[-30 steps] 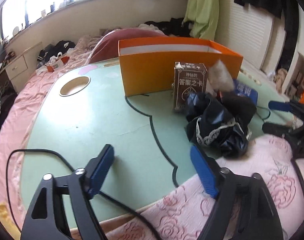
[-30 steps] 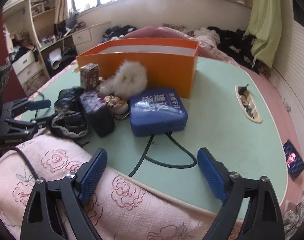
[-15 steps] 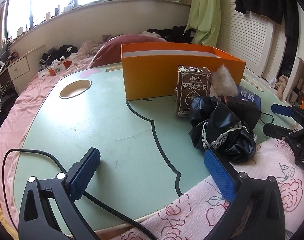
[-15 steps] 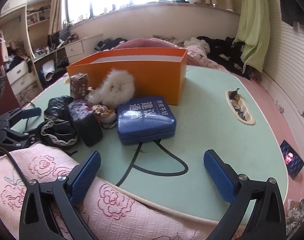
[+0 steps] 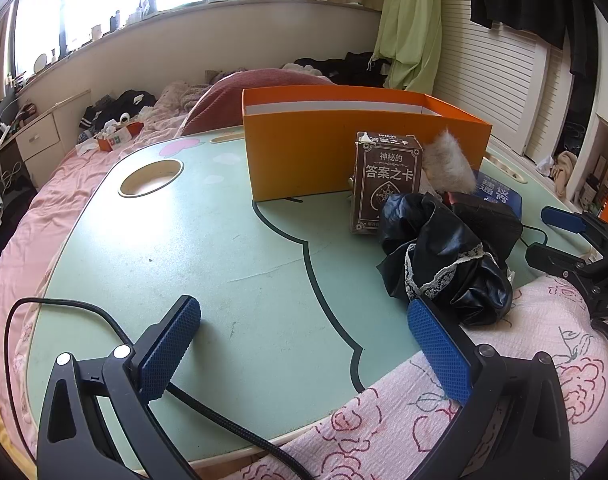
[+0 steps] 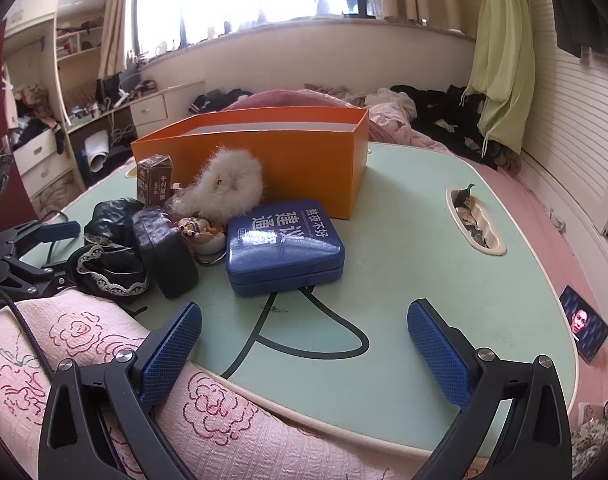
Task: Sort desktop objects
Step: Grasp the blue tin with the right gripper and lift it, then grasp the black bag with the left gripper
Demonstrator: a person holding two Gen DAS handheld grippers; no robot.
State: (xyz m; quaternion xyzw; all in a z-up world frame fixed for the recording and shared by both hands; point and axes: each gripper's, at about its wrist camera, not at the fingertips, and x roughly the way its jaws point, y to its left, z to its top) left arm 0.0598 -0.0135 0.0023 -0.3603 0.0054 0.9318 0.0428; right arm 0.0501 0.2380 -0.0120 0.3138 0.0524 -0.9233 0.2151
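Both tongs are hanging spread and empty over the near edge of the green lap table (image 5: 208,240), above the pink rose-print cloth. In its own view the left gripper (image 5: 304,344) is standing wide with bare tabletop between its blue pads; its jaws have just been opening, with nothing between them. The right gripper (image 6: 304,344) is likewise gaping, pinching nothing.

Outward from the left gripper, the clutter is lying ahead and to the right: a crumpled black lace-trimmed cloth (image 5: 444,264) just beyond the right pad, then an upright brown card box (image 5: 386,182) standing just in front of the orange box (image 5: 344,148), which is sitting open-topped at the far middle. From the right gripper, a blue case (image 6: 284,246) is lying ahead and slightly left, flat, its long axis running left to right across the fingers' line. A black pouch (image 6: 168,254), a small figurine keyring (image 6: 202,232) and a white fluffy toy (image 6: 228,188) are crowding to its left.

My guess is that the blue case is the right gripper's likeliest pick, being nearer to it, while the black cloth and card box are sitting closer to the left.

Against a second earlier, the left pads are sitting farther apart; the objects are lying as they were, only shifted a little in frame.
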